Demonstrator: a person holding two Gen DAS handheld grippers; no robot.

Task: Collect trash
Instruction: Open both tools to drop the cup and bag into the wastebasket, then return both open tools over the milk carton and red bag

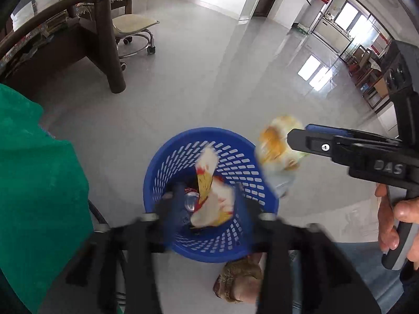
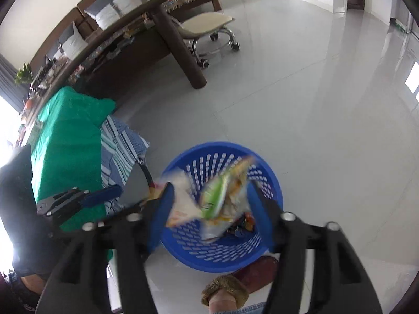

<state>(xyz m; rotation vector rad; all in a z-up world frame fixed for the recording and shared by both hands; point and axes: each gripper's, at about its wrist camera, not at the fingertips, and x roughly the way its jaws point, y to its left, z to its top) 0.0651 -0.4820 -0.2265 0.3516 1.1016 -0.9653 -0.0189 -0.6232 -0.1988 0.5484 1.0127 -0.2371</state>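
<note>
both the left gripper (image 1: 209,204) and the right gripper (image 2: 210,198) stand open above the round blue perforated plastic basket (image 1: 243,162) on the glossy grey floor (image 1: 209,78), a white-and-yellow crumpled wrapper (image 1: 209,196) and a blurred green-and-yellow snack packet (image 2: 222,191) loose between their jaws.

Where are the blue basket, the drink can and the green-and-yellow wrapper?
blue basket (image 1: 235,157): left wrist view, far inner wall.
drink can (image 1: 191,200): left wrist view, silver top, inside the basket.
green-and-yellow wrapper (image 2: 217,196): right wrist view, green panel, blurred above the basket.
</note>
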